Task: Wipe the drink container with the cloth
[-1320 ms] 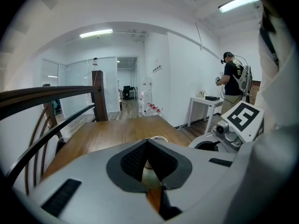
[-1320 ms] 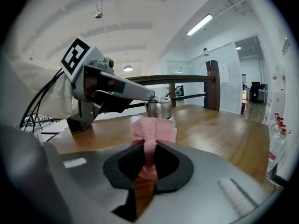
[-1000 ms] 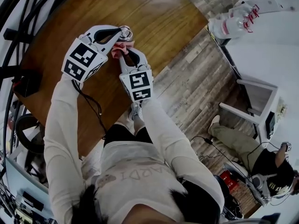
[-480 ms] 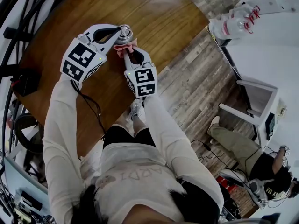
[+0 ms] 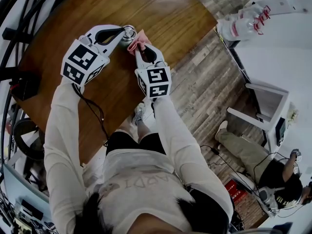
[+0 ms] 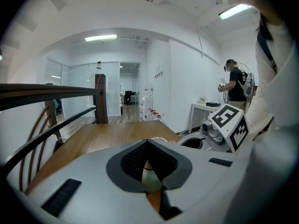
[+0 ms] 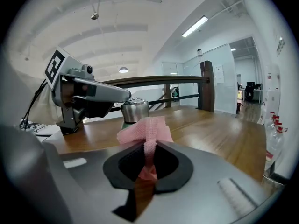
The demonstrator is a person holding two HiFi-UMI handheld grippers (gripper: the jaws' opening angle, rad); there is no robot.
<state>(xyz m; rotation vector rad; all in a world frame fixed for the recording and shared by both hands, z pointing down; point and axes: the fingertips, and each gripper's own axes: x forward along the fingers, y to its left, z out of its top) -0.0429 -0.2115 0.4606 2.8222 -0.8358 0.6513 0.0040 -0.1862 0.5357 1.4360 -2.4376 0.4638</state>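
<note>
The drink container, a small bottle with a metal cap, stands over the wooden table with my left gripper shut on its body. In the left gripper view only a pale green sliver of the container shows between the closed jaws of the left gripper. My right gripper is shut on a pink cloth, which sits against the container's right side. Seen from the right gripper view, the cloth rises from the right gripper just in front of the container.
The round table's edge runs close to the right of both grippers, with plank floor beyond. Dark chair rails curve along the left. Plastic bottles lie on a white table at upper right. A person sits on the floor at lower right.
My right gripper has carried the pink cloth up and to the right along the container. The left gripper and container have barely shifted.
</note>
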